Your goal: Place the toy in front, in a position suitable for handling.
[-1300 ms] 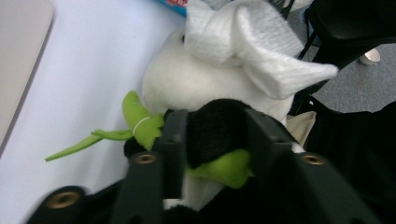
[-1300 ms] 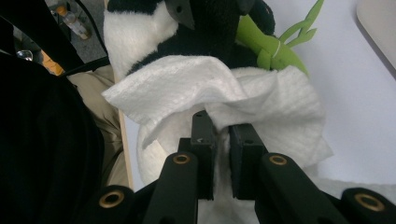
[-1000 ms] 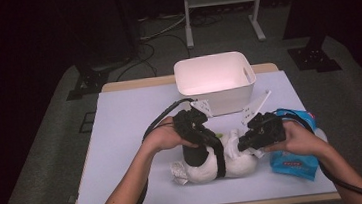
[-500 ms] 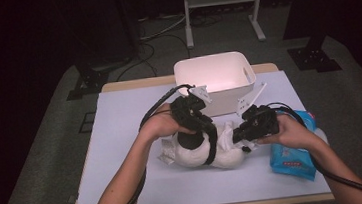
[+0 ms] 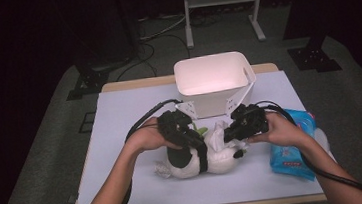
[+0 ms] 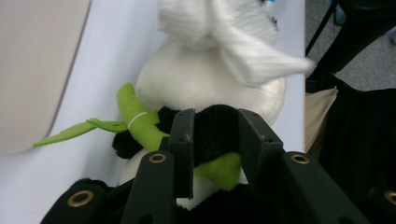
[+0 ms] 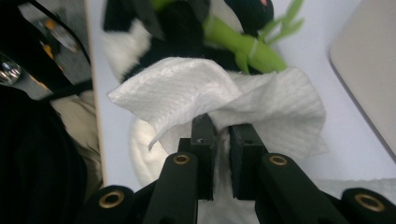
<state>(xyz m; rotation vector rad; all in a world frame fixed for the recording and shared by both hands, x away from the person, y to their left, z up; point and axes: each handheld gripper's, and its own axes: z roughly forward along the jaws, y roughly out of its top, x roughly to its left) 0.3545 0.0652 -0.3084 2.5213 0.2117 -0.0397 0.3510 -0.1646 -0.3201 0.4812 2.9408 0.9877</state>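
From the high view, a black-and-white plush panda toy [image 5: 195, 162] lies on its side on the pale lilac worktop [image 5: 122, 138], just in front of a white rectangular plastic bin [image 5: 214, 81]. The left gripper [image 5: 190, 137] sits on the panda's dark middle, and the right gripper [image 5: 232, 132] meets a white paper wipe [image 5: 217, 136] lying on the toy's white end. A blue soft pack of wipes [image 5: 294, 146] lies near the person's right hand [image 5: 277, 132], at the worktop's right edge.

In the left gripper view, the two black jaws stand on either side of a black plush limb with a green patch [image 6: 219, 170]. They have just been opening a little, the limb between them, and the pads look to be touching it on both sides. A green felt bamboo stalk [image 6: 135, 119] crosses the panda's chest, and the white wipe [image 6: 233, 42] is draped over the round white part beyond.

In the right gripper view, the jaws are drawn narrow, pinching a fold of the crinkled white wipe [image 7: 210, 93], which covers the panda's white plush [image 7: 149, 158]. The green stalk [image 7: 243, 46] shows beyond it.
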